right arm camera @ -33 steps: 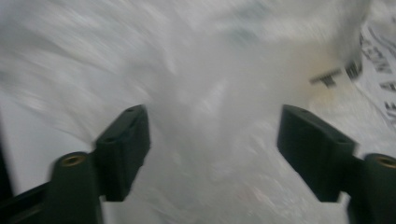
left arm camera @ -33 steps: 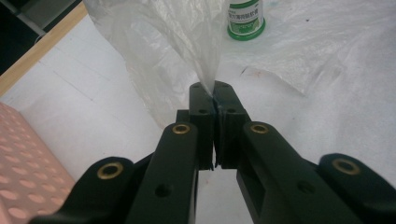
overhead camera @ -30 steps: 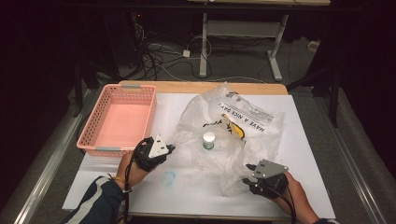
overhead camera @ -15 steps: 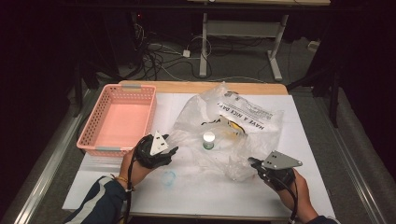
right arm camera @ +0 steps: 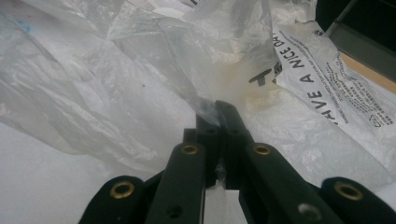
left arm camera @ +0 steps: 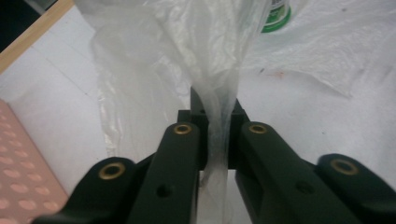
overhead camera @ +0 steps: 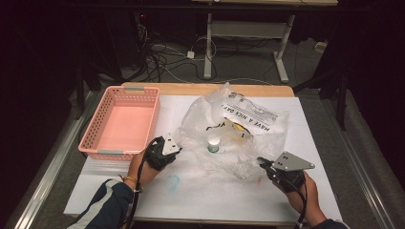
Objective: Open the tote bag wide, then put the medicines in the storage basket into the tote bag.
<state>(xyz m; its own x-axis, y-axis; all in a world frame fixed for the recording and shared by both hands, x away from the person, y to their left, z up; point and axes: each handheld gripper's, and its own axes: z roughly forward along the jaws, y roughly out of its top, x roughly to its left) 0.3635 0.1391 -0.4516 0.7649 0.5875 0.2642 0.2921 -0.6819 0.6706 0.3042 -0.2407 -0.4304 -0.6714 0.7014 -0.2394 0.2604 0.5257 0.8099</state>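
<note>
Clear plastic, thin and crumpled, makes the bag (overhead camera: 234,131) that lies in the centre of the high view, right of the pink basket (overhead camera: 122,121); inside it stands a small bottle (overhead camera: 213,142) with a white cap. The left gripper (overhead camera: 175,144) has its jaws closed on the bag's left edge; the right gripper (overhead camera: 261,162) pinches its lower right edge. The step seems to be opening the bag; next, I think, both must pull apart gently, without tearing.

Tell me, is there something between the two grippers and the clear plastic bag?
No. The left gripper and the right gripper are each shut directly on a fold of the clear plastic bag; nothing visible lies between.
</note>
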